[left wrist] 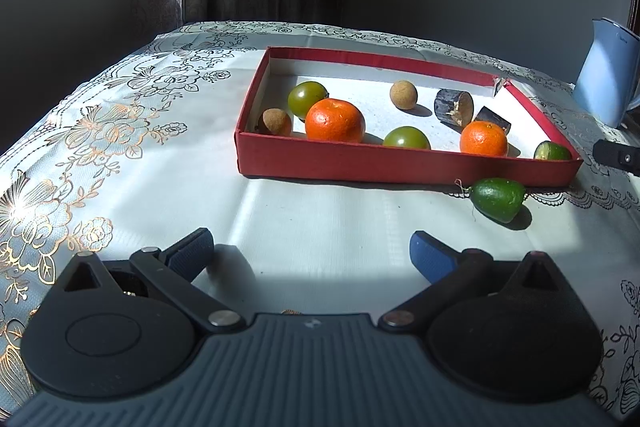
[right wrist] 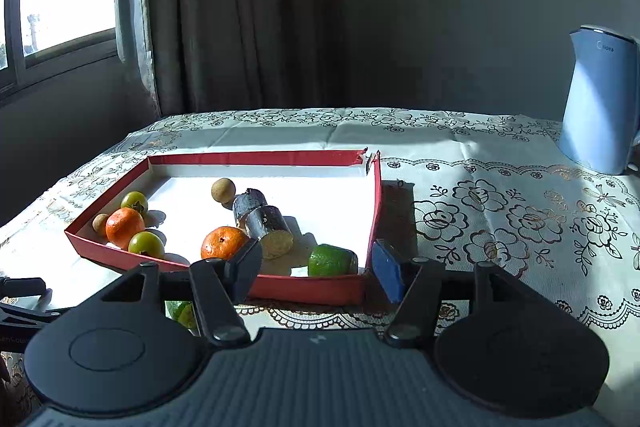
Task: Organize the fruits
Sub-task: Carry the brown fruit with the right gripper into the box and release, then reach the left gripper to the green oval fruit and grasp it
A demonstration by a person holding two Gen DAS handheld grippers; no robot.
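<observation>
A shallow red tray [left wrist: 400, 167] [right wrist: 320, 289] sits on the tablecloth. It holds two oranges [left wrist: 335, 120] [right wrist: 125, 227], two green round fruits [left wrist: 306, 99] [right wrist: 146, 245], two tan balls [left wrist: 403, 94] [right wrist: 223, 190], two dark cut pieces [left wrist: 454, 107] [right wrist: 268, 227] and a green lime [left wrist: 552, 151] [right wrist: 332, 261]. Another green lime [left wrist: 499, 199] [right wrist: 180, 311] lies on the cloth just outside the tray's near wall. My left gripper [left wrist: 311, 255] is open and empty, short of the tray. My right gripper [right wrist: 316, 267] is open and empty at the tray's near right corner.
A blue kettle [left wrist: 608, 79] [right wrist: 600, 103] stands at the table's far right. A floral white tablecloth [left wrist: 100, 131] [right wrist: 500, 219] covers the table. Curtains and a window lie behind at the left. The right gripper's tip [left wrist: 618, 155] shows at the left wrist view's right edge.
</observation>
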